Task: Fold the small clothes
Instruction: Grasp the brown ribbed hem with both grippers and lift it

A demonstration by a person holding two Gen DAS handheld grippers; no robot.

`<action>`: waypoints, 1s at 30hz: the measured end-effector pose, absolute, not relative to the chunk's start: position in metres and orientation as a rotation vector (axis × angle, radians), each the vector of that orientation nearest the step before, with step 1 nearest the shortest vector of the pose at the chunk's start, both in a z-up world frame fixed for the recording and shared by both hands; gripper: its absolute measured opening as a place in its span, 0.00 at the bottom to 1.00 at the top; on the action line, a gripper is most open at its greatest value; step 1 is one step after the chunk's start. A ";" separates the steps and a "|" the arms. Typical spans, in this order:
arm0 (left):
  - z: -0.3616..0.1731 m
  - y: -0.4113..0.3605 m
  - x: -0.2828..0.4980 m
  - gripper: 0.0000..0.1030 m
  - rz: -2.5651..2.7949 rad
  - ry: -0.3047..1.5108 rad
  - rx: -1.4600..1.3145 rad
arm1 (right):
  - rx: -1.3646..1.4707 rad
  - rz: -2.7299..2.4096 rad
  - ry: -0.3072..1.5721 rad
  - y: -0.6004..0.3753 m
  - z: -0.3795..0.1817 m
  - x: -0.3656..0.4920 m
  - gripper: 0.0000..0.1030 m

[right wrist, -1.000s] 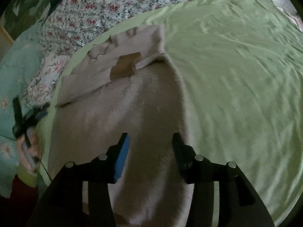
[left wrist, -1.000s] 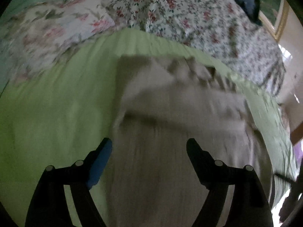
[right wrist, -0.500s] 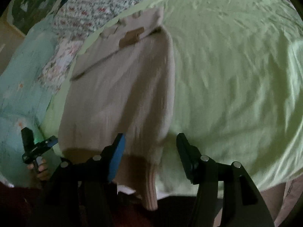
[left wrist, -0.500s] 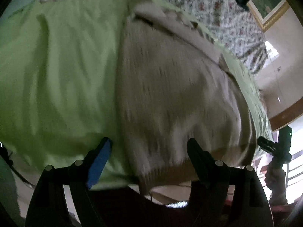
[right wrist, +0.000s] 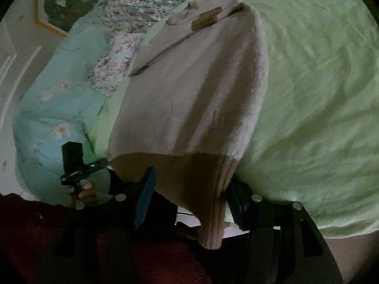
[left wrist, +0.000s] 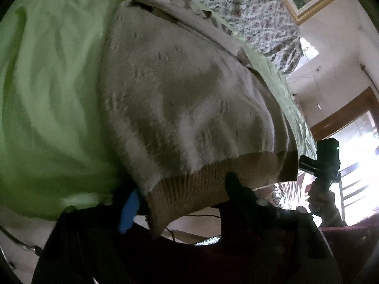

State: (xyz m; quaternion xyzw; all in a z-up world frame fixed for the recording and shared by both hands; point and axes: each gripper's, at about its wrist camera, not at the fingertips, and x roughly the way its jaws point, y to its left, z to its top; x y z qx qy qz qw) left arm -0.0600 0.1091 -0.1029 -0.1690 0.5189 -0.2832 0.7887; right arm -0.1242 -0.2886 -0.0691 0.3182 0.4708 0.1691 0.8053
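Both jaws, unclenched, straddle sweater [left wrist: 177, 82] hem overhanging green sheet [left wrist: 47, 94] (left just narrowed; right widened).

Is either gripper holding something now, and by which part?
The left gripper, jaws just closing, and the right gripper each straddle the ribbed hem of the sweater; whether they grip cannot be told.

We count one sweater [left wrist: 180, 99] between our jaws, one green sheet [left wrist: 52, 90] beneath it, one framed picture [right wrist: 59, 7] beyond, and two grippers: left [left wrist: 182, 196], right [right wrist: 189, 196].
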 end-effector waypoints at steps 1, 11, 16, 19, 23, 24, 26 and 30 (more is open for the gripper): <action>-0.103 0.107 -0.054 0.49 -0.603 1.119 -0.363 | 0.679 0.365 0.999 -0.289 -0.069 -0.126 0.56; -0.090 0.119 -0.054 0.06 -0.563 1.075 -0.351 | 0.697 0.336 0.952 -0.292 -0.065 -0.131 0.10; -0.052 0.124 -0.060 0.06 -0.600 0.975 -0.393 | 0.746 0.353 0.861 -0.304 -0.042 -0.137 0.09; -0.019 0.129 -0.058 0.06 -0.613 0.887 -0.421 | 0.771 0.374 0.795 -0.310 -0.024 -0.136 0.09; 0.011 0.131 -0.046 0.06 -0.616 0.801 -0.433 | 0.802 0.410 0.693 -0.317 0.002 -0.127 0.09; 0.017 0.130 -0.040 0.06 -0.614 0.781 -0.422 | 0.803 0.417 0.668 -0.318 0.008 -0.122 0.09; 0.025 0.126 -0.028 0.06 -0.611 0.753 -0.405 | 0.798 0.422 0.625 -0.322 0.020 -0.108 0.09; 0.036 0.122 0.012 0.06 -0.595 0.702 -0.401 | 0.795 0.402 0.573 -0.326 0.033 -0.070 0.09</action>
